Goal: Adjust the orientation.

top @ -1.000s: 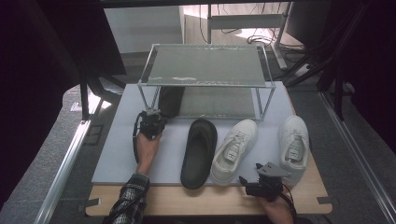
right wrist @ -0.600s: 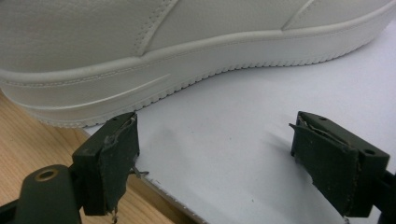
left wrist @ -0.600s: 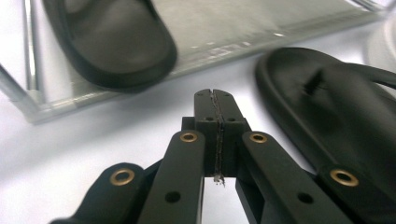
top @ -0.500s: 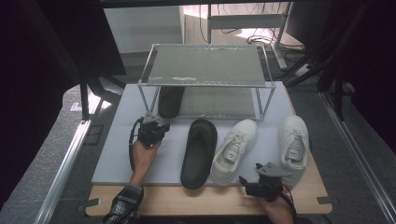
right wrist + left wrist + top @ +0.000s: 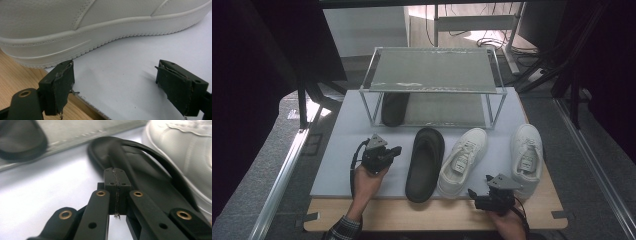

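1. A black slipper (image 5: pixel 425 162) lies on the grey mat (image 5: pixel 337 160), just right of the left tool (image 5: pixel 379 156); its partner (image 5: pixel 394 107) already sits beyond that tool, under the wire rack (image 5: pixel 432 70), which suggests it goes there too.
2. The left tool's jaws are pressed together, empty, aimed at the slipper's strap, probably lining up a grip.
3. The right tool (image 5: pixel 492 197) stands wide apart, empty, with a white sneaker (image 5: pixel 100 27) just ahead, likely waiting.
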